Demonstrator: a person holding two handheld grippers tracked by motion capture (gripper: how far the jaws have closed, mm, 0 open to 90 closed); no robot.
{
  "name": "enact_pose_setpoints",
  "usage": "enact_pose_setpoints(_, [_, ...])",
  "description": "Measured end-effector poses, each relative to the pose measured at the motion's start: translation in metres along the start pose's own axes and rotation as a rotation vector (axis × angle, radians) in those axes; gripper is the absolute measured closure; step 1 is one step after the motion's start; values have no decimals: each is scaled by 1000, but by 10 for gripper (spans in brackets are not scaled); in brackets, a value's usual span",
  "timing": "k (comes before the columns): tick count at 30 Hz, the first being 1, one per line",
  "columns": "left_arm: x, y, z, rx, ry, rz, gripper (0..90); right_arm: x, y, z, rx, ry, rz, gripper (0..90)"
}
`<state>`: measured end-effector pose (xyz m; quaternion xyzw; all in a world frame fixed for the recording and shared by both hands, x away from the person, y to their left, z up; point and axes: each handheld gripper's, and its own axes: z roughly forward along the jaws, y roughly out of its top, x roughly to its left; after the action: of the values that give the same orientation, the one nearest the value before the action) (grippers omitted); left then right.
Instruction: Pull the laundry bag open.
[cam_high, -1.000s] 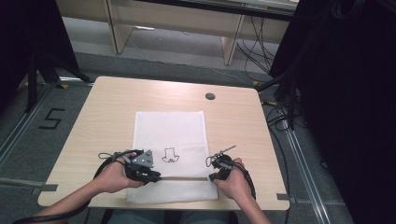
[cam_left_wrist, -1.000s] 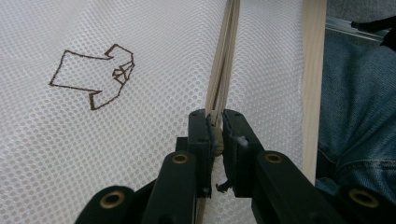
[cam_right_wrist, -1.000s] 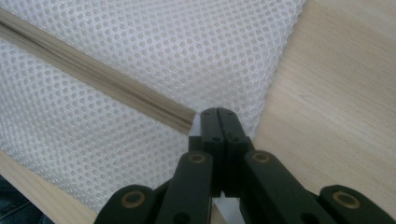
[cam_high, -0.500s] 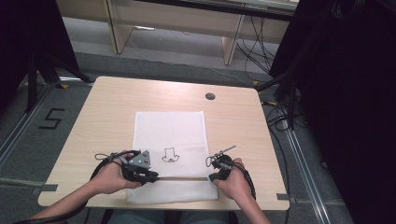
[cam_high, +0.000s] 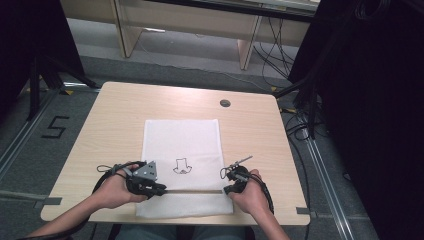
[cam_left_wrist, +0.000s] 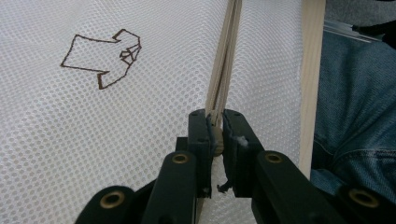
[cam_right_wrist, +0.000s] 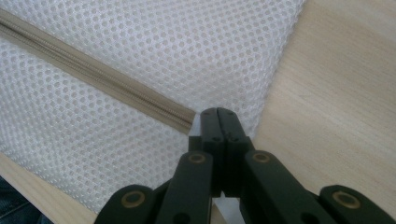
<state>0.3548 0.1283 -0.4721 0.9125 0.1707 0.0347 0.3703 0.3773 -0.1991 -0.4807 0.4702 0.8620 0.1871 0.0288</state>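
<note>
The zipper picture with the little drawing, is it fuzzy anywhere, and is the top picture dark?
Left gripper view: mesh bag and drawn figure look sharp, while the near jaws at the bottom are slightly soft. High view: the table is evenly lit, its surroundings at left and right very dark.

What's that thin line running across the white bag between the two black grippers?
In the high view, a beige zipper spans the white mesh bag from the left gripper to the right gripper.
</note>
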Motion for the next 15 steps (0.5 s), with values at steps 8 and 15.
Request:
enact_pose_setpoints(8, [1, -6, -5, -5, 2, -24, 817, 0, 0, 0, -1, -1, 1, 900])
enact_pose_setpoints(15, [2, -9, -7, -4, 0, -24, 817, 0, 0, 0, 0, 0, -1, 900])
